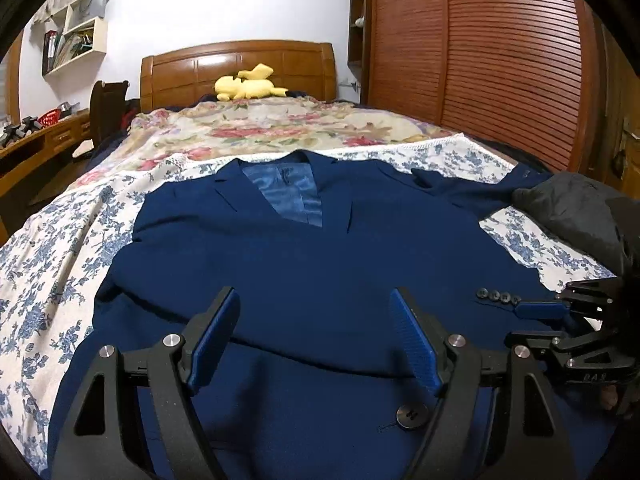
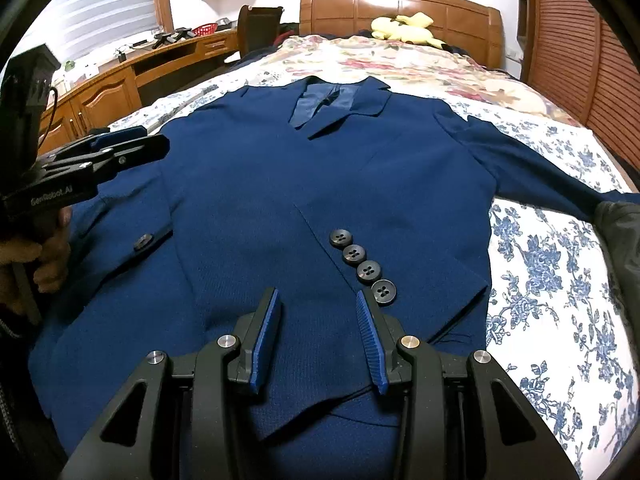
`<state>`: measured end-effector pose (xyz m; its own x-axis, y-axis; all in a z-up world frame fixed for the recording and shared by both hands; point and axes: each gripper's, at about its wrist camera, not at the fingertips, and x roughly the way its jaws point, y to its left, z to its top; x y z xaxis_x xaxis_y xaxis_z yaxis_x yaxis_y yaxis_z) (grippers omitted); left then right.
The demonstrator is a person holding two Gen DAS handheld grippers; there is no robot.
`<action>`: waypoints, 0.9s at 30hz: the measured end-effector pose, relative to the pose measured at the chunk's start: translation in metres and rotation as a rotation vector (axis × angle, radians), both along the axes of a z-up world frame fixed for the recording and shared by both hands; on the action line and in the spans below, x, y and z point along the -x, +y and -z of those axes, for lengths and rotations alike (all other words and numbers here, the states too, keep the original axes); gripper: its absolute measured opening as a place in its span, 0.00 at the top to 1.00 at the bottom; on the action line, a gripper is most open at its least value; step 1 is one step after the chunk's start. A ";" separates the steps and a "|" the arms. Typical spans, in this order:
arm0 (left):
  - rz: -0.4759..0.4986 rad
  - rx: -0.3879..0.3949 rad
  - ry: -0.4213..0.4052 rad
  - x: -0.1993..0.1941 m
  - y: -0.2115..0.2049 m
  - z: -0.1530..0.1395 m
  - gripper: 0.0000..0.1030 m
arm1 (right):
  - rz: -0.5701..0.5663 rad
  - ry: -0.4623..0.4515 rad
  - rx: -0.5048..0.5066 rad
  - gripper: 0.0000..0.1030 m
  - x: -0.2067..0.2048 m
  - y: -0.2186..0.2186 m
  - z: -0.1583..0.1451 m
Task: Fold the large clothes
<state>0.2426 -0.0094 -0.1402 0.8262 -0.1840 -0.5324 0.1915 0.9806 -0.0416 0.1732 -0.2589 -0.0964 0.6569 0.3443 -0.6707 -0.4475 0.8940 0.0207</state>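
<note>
A navy jacket (image 2: 280,184) was spread front-up on the floral bedspread (image 2: 560,288), one sleeve folded across its chest. The left gripper (image 1: 316,340) was held wide apart above the cloth, nothing between its pads. The right gripper (image 2: 318,340) was held partly apart over the folded cuff (image 2: 400,280), pinching nothing.

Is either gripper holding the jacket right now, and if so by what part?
Nothing is held. The left gripper and right gripper both stand open above the navy blue suit jacket, with no cloth pinched between their blue pads.
</note>
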 end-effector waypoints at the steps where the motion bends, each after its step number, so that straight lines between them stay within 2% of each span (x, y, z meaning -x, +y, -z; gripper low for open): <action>1: -0.001 -0.002 -0.006 0.001 0.000 0.000 0.24 | 0.003 -0.001 -0.005 0.60 0.001 -0.002 -0.002; 6: -0.002 -0.004 -0.017 0.002 0.000 0.001 0.24 | 0.030 -0.028 -0.036 0.60 0.008 -0.018 -0.017; 8: -0.001 0.003 -0.015 0.002 0.000 0.001 0.24 | 0.053 -0.056 -0.019 0.60 0.007 -0.030 -0.026; 9: 0.000 0.006 -0.015 0.002 0.000 0.001 0.24 | 0.065 -0.071 -0.001 0.58 0.006 -0.036 -0.030; 10: 0.001 0.007 -0.014 0.002 0.001 0.000 0.24 | 0.078 -0.084 0.013 0.51 0.002 -0.042 -0.034; 12: 0.002 0.006 -0.013 0.002 0.000 0.001 0.24 | 0.115 -0.100 0.030 0.42 -0.009 -0.055 -0.040; 17: 0.002 0.004 -0.014 0.002 0.000 0.000 0.24 | 0.198 -0.096 0.076 0.42 -0.059 -0.087 -0.044; 22: 0.003 0.003 -0.014 0.001 0.000 0.001 0.24 | 0.266 -0.017 0.165 0.42 -0.123 -0.105 -0.021; 27: 0.005 -0.003 -0.013 0.001 0.000 0.001 0.24 | 0.323 0.046 0.265 0.42 -0.173 -0.104 0.002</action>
<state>0.2418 -0.0092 -0.1416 0.8323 -0.1862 -0.5220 0.1968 0.9798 -0.0358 0.3461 -0.3632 -0.0984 0.6702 -0.0625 -0.7395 -0.1475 0.9653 -0.2153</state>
